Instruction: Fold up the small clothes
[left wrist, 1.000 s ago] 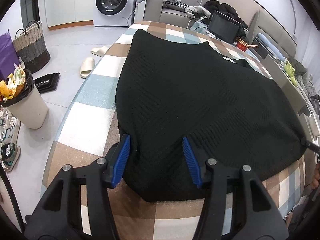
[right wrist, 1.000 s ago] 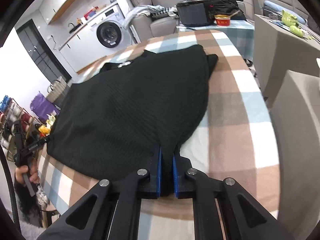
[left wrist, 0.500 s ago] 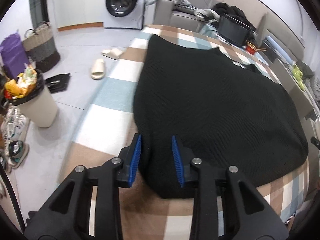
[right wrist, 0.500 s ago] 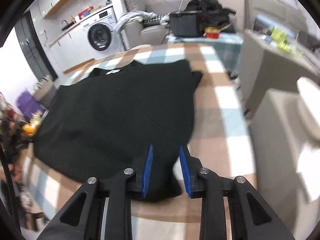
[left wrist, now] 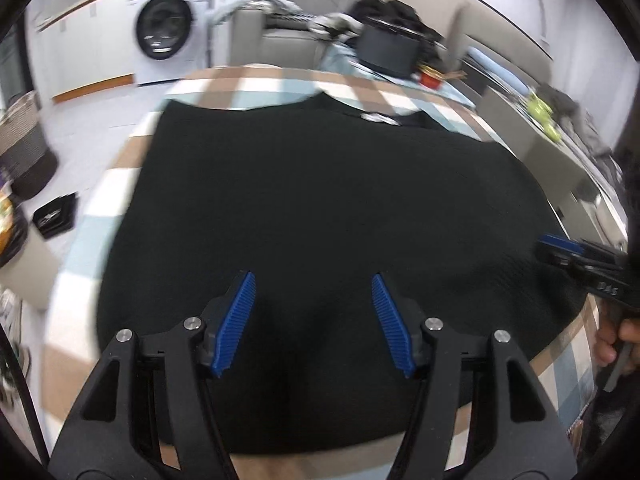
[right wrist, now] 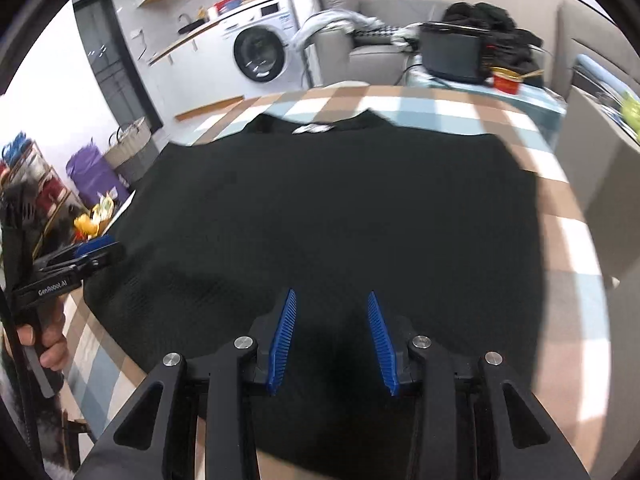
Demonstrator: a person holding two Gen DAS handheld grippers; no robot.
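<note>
A black knit garment (left wrist: 320,208) lies spread flat on the checked table (left wrist: 120,160), collar with a white label (left wrist: 376,118) at the far end. It also fills the right wrist view (right wrist: 340,208). My left gripper (left wrist: 313,280) is open and empty, hovering over the near hem. My right gripper (right wrist: 332,298) is open and empty over the near hem too. Each gripper shows in the other's view: the right one at the garment's right edge (left wrist: 560,246), the left one at its left edge (right wrist: 94,250).
A washing machine (left wrist: 168,36) and a sofa with clothes (left wrist: 288,28) stand behind the table. A black box (left wrist: 388,52) and a red bowl (left wrist: 430,78) sit on a far table. Baskets (right wrist: 132,148) and a bin (right wrist: 92,224) stand on the floor at left.
Both grippers have opened and let go of the garment's near corners. They have lifted and swung toward the middle of the hem. The garment lies flat.
</note>
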